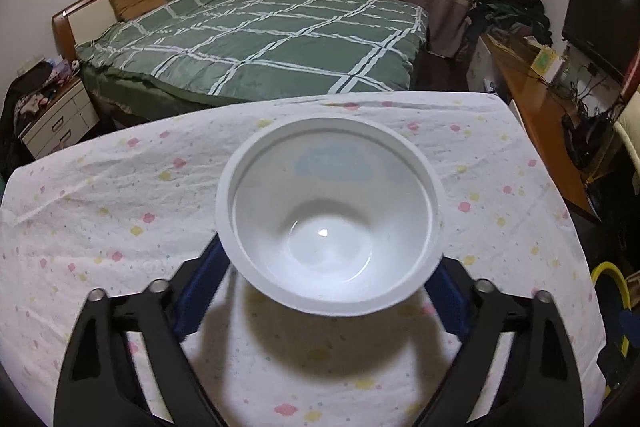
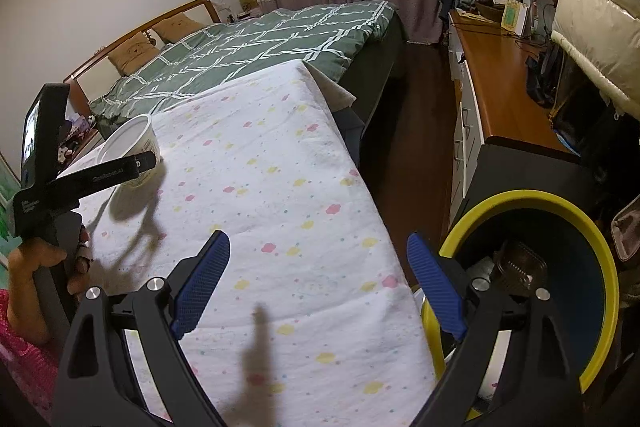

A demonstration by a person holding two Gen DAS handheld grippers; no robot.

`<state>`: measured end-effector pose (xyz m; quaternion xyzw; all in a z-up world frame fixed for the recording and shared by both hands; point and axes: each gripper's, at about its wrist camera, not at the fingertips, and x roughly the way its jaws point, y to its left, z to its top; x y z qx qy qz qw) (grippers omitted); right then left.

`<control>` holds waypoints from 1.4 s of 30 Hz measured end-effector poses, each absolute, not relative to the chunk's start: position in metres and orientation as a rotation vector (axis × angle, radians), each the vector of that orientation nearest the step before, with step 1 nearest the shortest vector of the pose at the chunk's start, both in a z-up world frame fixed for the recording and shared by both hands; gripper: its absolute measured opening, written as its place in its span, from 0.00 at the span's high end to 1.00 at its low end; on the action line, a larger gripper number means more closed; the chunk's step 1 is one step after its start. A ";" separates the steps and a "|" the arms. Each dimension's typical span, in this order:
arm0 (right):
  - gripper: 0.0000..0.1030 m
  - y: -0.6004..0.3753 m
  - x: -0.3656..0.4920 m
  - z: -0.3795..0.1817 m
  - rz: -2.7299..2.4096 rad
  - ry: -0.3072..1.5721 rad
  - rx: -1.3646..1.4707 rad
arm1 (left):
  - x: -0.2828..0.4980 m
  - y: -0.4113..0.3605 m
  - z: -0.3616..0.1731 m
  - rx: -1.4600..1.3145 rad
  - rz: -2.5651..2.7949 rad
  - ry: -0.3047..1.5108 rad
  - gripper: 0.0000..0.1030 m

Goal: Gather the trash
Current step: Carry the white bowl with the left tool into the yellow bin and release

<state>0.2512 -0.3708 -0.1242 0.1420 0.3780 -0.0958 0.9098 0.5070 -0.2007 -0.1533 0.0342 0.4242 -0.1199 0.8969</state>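
The left gripper [image 1: 330, 267] has a white plastic bowl [image 1: 330, 211] between its blue pads, which hug the bowl's sides above the table's flowered cloth [image 1: 120, 187], near the table's far left part. The right gripper [image 2: 318, 283] stands spread with nothing between its fingers, over the cloth's near edge beside a yellow-rimmed bin [image 2: 560, 199] holding trash

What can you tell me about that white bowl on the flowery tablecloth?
The white bowl looks like thin disposable plastic or paper, with a wide flat rim, a faint blue label showing through its far wall, and nothing inside. It is tilted, mouth toward the left gripper, whose blue pads flank its sides. It sits near the left end of the tablecloth, over its own shadow.
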 end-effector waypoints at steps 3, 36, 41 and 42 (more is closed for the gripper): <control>0.17 -0.372 0.252 -0.124 -0.199 0.780 0.300 | 0.513 -0.198 -0.154 0.040 -0.254 0.887 0.27; 0.17 -0.455 0.055 -0.086 -0.411 0.616 0.317 | 0.279 -0.341 -0.087 0.205 -0.652 0.751 0.27; 0.14 -0.478 0.010 -0.067 -0.472 0.573 0.281 | 0.256 -0.402 -0.099 0.256 -0.733 0.782 0.27; 0.13 -0.483 0.001 -0.065 -0.485 0.563 0.280 | 0.250 -0.417 -0.105 0.274 -0.751 0.795 0.27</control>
